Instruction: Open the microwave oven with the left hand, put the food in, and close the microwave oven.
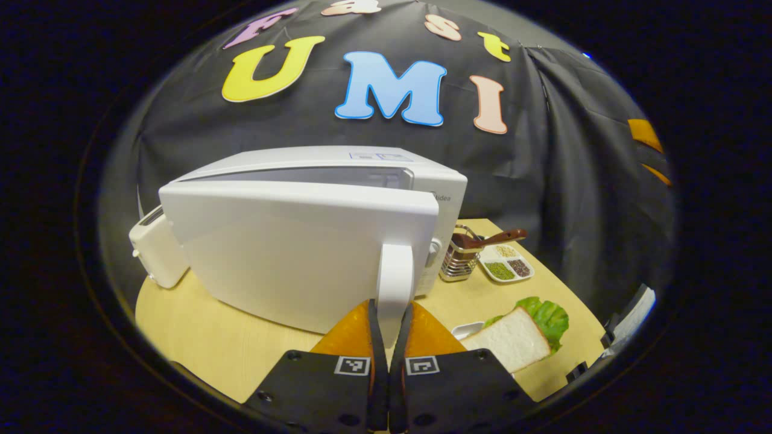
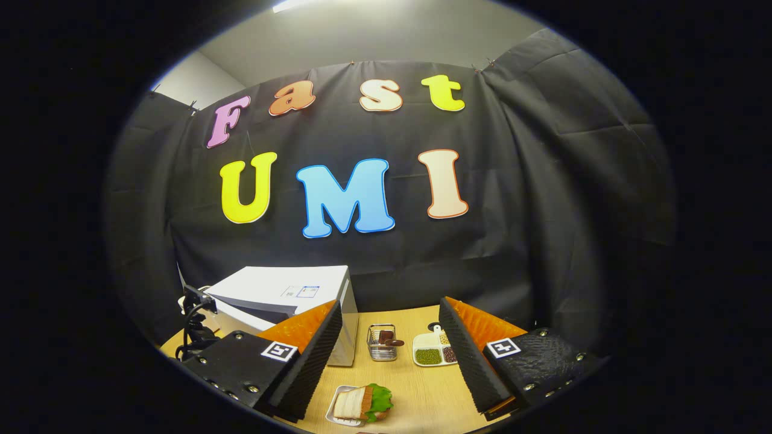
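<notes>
In the left gripper view, your left tongs (image 1: 391,313) are pinching the vertical door handle (image 1: 395,280) of the microwave oven (image 1: 338,205), one finger pressed on each side of it. The door (image 1: 289,253) stands swung partly out from the oven body, with a gap showing along its top edge. To the right on the desk (image 1: 199,337) lies the sandwich (image 1: 518,334), white bread with lettuce on a small white tray, near the tongs. Farther back sit a wire basket (image 1: 459,262) and a divided dish of grains (image 1: 506,262).

In the right gripper view, your right tongs (image 2: 392,337) are spread wide and hold nothing, raised above the desk (image 2: 422,392). The sandwich (image 2: 362,402) lies below, between the two fingers. The microwave oven (image 2: 289,295) stands to the left, the wire basket (image 2: 383,342) and grain dish (image 2: 433,352) behind.
</notes>
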`<state>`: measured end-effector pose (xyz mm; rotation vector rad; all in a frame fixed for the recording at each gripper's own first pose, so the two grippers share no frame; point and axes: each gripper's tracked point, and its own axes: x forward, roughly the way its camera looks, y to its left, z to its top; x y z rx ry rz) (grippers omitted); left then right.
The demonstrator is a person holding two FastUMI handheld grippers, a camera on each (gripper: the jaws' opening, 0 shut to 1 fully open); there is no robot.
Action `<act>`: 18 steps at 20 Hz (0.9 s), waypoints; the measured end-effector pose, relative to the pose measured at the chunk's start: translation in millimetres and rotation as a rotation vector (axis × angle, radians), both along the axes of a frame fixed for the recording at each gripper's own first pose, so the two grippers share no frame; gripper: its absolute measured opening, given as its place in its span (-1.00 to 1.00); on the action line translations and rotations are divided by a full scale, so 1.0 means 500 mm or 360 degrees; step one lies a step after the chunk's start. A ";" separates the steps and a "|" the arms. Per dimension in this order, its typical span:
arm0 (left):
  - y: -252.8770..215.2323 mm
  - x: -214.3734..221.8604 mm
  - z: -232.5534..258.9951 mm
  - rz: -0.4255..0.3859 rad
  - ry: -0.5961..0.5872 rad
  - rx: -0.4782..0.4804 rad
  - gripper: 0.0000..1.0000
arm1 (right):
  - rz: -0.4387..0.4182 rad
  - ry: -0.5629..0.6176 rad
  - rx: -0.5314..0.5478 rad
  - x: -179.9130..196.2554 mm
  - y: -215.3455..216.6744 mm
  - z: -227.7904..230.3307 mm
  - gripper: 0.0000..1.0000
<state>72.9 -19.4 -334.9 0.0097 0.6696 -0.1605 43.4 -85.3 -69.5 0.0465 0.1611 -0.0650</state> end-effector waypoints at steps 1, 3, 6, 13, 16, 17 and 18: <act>0.007 -0.021 0.006 0.0007 0.0013 -0.0004 -0.85 | 0.0004 -0.0006 0.0006 -0.009 0.011 0.003 0.96; 0.029 -0.072 0.016 0.0022 0.0029 -0.0007 -0.85 | 0.0021 -0.0025 0.0003 -0.027 0.036 0.009 0.96; 0.075 -0.149 0.038 0.0026 0.0046 -0.0002 -0.85 | 0.0066 -0.0050 -0.0020 -0.050 0.078 0.015 0.97; 0.227 -0.324 0.077 0.0117 0.0088 -0.0076 -0.87 | 0.0161 -0.0049 -0.0026 -0.074 0.178 0.012 0.96; 0.290 -0.370 0.085 0.0162 0.0070 -0.0072 -0.87 | 0.0204 -0.0049 -0.0037 -0.084 0.212 0.007 0.96; 0.311 -0.379 0.089 0.0163 0.0070 -0.0048 -0.87 | 0.0215 -0.0052 -0.0038 -0.089 0.221 0.008 0.96; 0.333 -0.390 0.092 0.0159 0.0067 -0.0026 -0.87 | 0.0223 -0.0053 -0.0040 -0.092 0.229 0.008 0.96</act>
